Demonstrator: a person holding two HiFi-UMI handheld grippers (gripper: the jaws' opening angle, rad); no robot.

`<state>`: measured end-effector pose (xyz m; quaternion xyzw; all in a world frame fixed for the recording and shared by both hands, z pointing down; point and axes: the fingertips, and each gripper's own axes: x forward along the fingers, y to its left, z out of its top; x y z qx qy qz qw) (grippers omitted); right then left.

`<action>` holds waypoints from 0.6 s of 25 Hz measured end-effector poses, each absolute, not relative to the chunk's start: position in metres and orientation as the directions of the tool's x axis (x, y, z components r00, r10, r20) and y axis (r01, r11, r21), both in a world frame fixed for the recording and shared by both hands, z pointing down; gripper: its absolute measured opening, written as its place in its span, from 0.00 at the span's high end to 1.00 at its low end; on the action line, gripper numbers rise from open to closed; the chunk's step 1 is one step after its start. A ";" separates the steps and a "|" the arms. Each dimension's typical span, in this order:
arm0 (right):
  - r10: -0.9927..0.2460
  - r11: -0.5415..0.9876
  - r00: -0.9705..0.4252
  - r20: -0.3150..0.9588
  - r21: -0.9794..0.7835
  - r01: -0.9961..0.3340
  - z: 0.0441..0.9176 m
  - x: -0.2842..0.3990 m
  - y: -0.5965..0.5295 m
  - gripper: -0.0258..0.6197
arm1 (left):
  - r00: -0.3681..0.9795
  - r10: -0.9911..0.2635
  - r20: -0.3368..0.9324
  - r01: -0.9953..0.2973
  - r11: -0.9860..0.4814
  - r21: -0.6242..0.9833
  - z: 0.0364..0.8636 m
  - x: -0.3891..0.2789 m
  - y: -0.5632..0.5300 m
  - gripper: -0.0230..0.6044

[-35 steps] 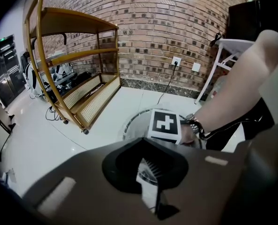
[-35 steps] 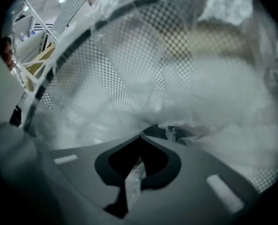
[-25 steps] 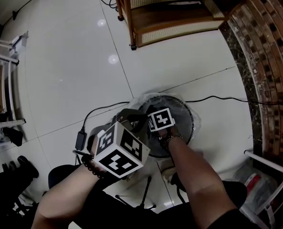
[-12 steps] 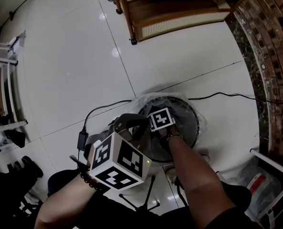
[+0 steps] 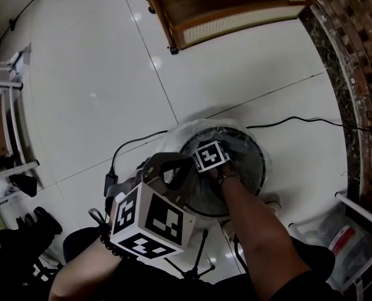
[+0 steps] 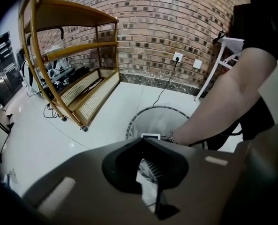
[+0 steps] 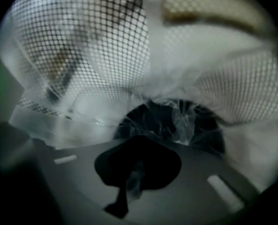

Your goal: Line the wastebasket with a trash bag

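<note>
A round black mesh wastebasket (image 5: pixel 256 149) stands on the white floor, with a clear trash bag (image 5: pixel 184 130) draped over its rim. My right gripper (image 5: pixel 211 157) reaches down inside the basket, only its marker cube showing from above. In the right gripper view the mesh wall (image 7: pixel 106 41) surrounds the right gripper (image 7: pixel 139 137), which is shut with a wisp of bag film (image 7: pixel 176 121) pinched in its jaws. My left gripper (image 5: pixel 176 168) sits at the basket's near-left rim. The left gripper (image 6: pixel 142 142) is shut, and a strip of the bag (image 6: pixel 160 123) runs between its jaws.
A wooden rattan shelf (image 5: pixel 229 11) stands beyond the basket, and a brick wall (image 5: pixel 361 74) runs along the right. A black cable (image 5: pixel 298 121) and a power adapter (image 5: pixel 110 182) lie on the floor beside the basket. White racks (image 5: pixel 10 105) stand at the left.
My right gripper has sunk deeper into the basket with the bag film. The left gripper has stayed at the rim.
</note>
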<state>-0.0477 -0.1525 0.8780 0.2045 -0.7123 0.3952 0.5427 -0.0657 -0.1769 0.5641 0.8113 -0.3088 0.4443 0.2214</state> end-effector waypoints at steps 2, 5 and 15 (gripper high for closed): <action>0.125 0.618 -0.327 0.937 -0.331 -0.713 0.879 -0.049 -0.157 0.96 | 0.414 -0.307 0.857 -0.700 -0.709 0.084 0.563 -0.066 -0.178 0.96; 0.099 0.640 -0.358 0.928 -0.335 -0.692 0.879 -0.058 -0.166 0.96 | 0.415 -0.310 0.855 -0.701 -0.708 0.084 0.562 -0.068 -0.180 0.96; 0.098 0.640 -0.343 0.934 -0.323 -0.697 0.882 -0.058 -0.168 0.96 | 0.414 -0.307 0.857 -0.701 -0.708 0.085 0.563 -0.070 -0.180 0.96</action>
